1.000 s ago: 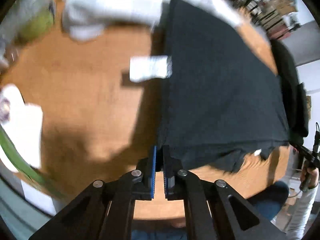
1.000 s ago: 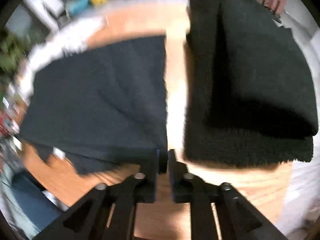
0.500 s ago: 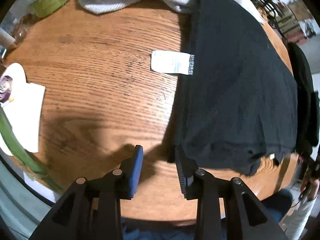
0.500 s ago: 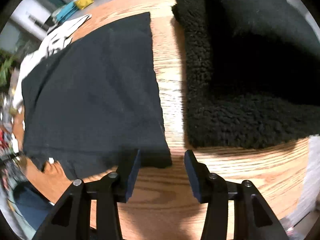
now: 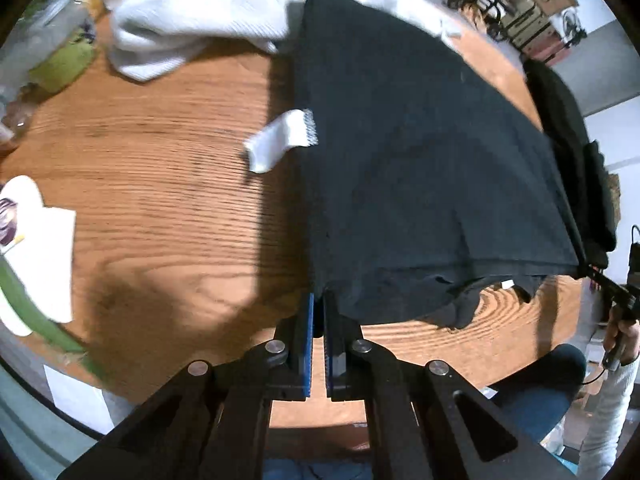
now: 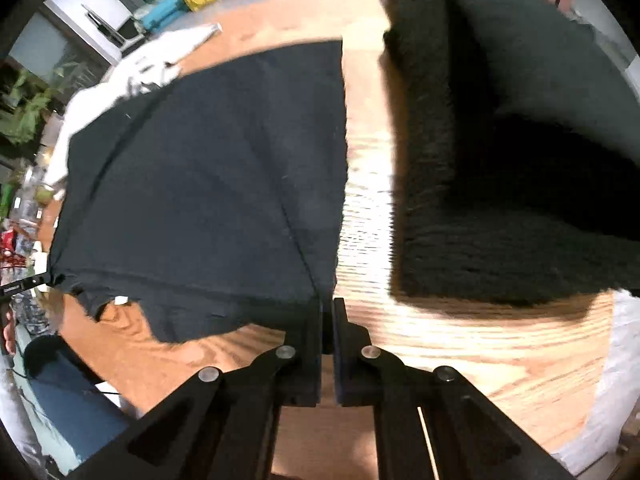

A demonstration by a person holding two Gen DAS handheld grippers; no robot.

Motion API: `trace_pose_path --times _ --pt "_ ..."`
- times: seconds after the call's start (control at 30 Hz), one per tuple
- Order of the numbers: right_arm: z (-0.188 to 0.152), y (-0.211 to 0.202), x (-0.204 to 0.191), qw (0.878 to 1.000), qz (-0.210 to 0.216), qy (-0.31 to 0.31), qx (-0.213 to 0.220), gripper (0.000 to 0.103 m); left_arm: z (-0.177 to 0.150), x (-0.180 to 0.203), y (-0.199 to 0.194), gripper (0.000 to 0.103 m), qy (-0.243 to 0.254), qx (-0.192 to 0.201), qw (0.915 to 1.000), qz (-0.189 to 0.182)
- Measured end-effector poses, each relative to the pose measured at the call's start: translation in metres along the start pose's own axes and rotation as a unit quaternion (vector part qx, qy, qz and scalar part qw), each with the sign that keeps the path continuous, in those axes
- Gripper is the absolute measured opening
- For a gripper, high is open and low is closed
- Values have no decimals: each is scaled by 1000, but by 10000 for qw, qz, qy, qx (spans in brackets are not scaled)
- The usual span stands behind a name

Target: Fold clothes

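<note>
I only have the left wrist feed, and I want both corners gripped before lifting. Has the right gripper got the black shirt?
Observer: Yes. The right gripper has its jaws shut on the near corner of the black shirt.
Operator: Is anything crowding that side?
Observer: A thick black fleece lies folded beside the shirt. They do not touch, and a strip of bare table shows between them.
</note>
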State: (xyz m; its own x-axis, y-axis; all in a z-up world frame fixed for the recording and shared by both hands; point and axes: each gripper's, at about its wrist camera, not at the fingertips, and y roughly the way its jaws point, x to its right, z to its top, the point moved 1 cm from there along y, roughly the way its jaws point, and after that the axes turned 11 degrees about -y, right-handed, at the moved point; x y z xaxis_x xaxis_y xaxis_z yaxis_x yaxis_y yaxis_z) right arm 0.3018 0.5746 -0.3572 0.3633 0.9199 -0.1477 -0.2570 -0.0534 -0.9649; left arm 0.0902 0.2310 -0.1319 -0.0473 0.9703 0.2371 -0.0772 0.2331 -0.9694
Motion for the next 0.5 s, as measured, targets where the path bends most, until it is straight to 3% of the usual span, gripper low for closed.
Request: trace_pose_path --times 0.07,0.17,0.2,0.27,0.4,0.5 --pt "-15 -4 -8 10000 -14 9 0 4 -6 -22 -3 4 -123 -25 9999 -105" --pt "-24 8 -12 9994 -156 72 -297 7 -3 -57 26 5 -244 -443 9987 59" --pt "-30 15 -11 9983 -261 69 -512 24 -5 -60 31 5 -309 -497 9979 280" --pt "-36 21 -9 9954 -746 61 -591 44 -9 -64 37 5 -403 -534 9954 680" --pt "-38 -1 -41 9976 -650 -221 18 54 -18 -53 5 6 -341 63 9958 853" --pt "-39 -10 -84 9969 -334 -585 405 56 -33 -17 -4 9 -48 246 9987 451"
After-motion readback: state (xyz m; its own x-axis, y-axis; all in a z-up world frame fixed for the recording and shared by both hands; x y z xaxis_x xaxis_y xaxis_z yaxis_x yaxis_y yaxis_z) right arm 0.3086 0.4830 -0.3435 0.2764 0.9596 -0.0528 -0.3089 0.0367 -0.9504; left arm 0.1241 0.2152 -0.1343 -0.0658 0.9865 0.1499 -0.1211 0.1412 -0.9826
